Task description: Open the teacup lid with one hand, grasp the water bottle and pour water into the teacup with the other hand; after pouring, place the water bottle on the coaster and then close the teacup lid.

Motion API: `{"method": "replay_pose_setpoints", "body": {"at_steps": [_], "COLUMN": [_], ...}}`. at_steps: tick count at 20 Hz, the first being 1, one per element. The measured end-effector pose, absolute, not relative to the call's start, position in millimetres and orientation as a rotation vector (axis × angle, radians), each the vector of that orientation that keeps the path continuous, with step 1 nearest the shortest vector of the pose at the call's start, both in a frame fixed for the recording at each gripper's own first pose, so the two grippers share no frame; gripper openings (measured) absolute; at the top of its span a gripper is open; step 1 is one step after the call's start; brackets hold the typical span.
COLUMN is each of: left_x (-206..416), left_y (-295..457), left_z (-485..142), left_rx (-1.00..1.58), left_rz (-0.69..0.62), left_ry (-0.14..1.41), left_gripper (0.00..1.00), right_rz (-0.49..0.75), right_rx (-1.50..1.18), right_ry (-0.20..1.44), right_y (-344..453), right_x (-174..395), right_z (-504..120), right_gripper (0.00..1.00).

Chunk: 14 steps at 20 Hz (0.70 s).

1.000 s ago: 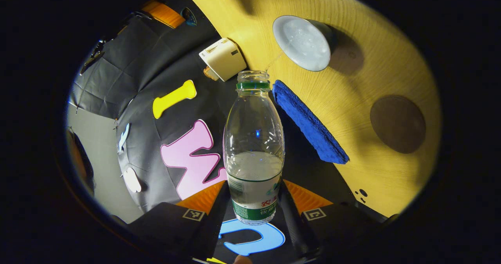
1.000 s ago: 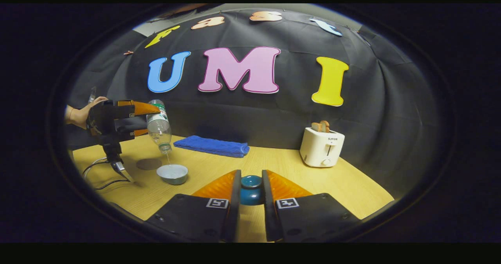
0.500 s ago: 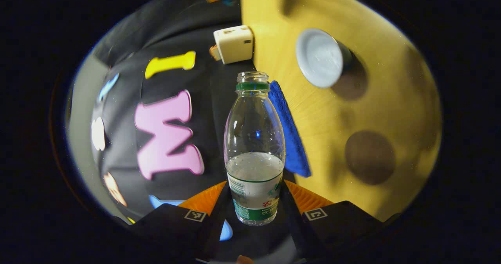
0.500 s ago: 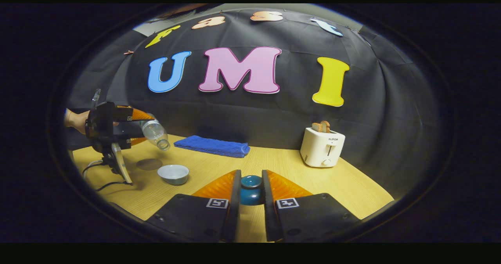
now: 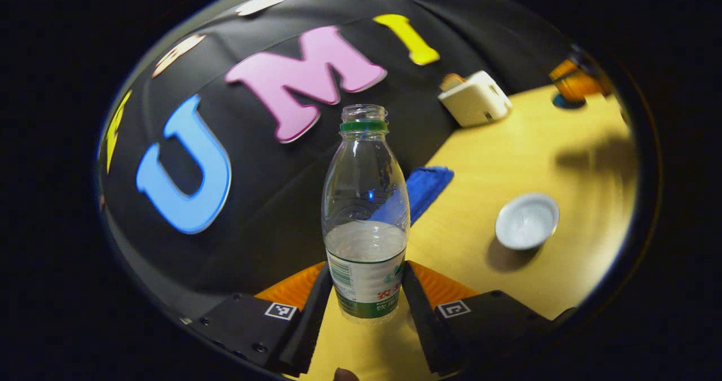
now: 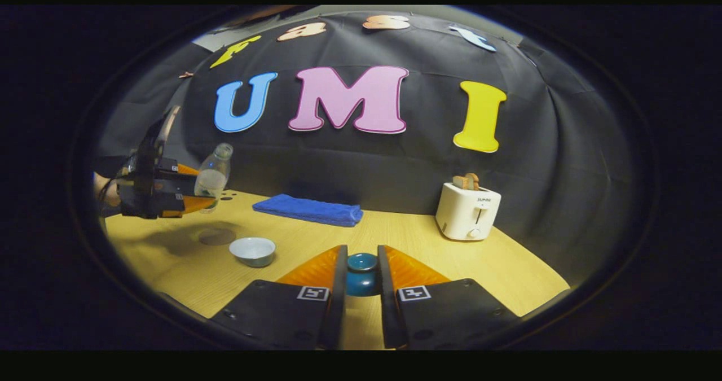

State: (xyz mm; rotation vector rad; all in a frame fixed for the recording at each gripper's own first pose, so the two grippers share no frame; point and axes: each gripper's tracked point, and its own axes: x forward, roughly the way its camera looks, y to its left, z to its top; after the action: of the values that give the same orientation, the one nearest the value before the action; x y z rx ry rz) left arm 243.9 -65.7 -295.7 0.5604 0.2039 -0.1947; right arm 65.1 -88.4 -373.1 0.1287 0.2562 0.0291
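Note:
My left gripper (image 5: 365,268) is shut on a clear, uncapped water bottle (image 5: 365,200) with a green label, about a third full. In the right gripper view the bottle (image 6: 213,173) stands almost upright in the air at the table's left end, held by the left gripper (image 6: 200,188). The open pale teacup (image 5: 527,221) sits on the table to the bottle's right; it is also the teacup (image 6: 252,250). A round brown coaster (image 6: 217,236) lies just left of it. My right gripper (image 6: 361,252) is shut on the dark teal lid (image 6: 361,279) above the table.
A folded blue towel (image 6: 307,210) lies along the table's back edge. A white toaster (image 6: 467,211) with toast stands at the back right. The yellow wooden table (image 6: 417,240) spreads between them. A hand (image 6: 107,192) holds the left gripper.
The bottle swung from neck-down over the teacup back to nearly upright and drew away to the left; the water stream has stopped. The right gripper with the lid stayed still.

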Motion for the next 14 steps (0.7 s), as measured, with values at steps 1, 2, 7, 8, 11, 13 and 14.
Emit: {"method": "replay_pose_setpoints", "body": {"at_steps": [1,2,7,8,11,13,14], "left_x": [242,241,233,234,237,240,240], "left_y": [-62,-63,-61,-61,-68,-70,-68], "left_z": [-288,-285,-291,-292,-303,-313,-317], "left_rx": [0.452,0.37,0.073,0.034,-0.085,-0.117,-0.12], "left_rz": [-0.189,-0.187,-0.187,-0.176,-0.168,-0.151,-0.136], "left_ry": [0.189,0.18,0.183,0.184,0.211,0.243,0.257], "left_gripper": [0.75,0.75,0.76,0.76,0.76,0.76,0.76], "right_rz": [0.03,0.031,0.029,0.029,0.03,0.029,0.027], "right_rx": [0.127,0.127,0.133,0.133,0.126,0.122,0.124], "right_ry": [0.256,0.256,0.252,0.252,0.252,0.252,0.252], "right_y": [-88,-88,-88,-88,-88,-89,-89], "right_x": [66,67,69,68,67,66,66], "right_z": [-373,-373,-371,-371,-371,-372,-372], "right_gripper": [0.33,0.33,0.3,0.3,0.3,0.3,0.34]}}
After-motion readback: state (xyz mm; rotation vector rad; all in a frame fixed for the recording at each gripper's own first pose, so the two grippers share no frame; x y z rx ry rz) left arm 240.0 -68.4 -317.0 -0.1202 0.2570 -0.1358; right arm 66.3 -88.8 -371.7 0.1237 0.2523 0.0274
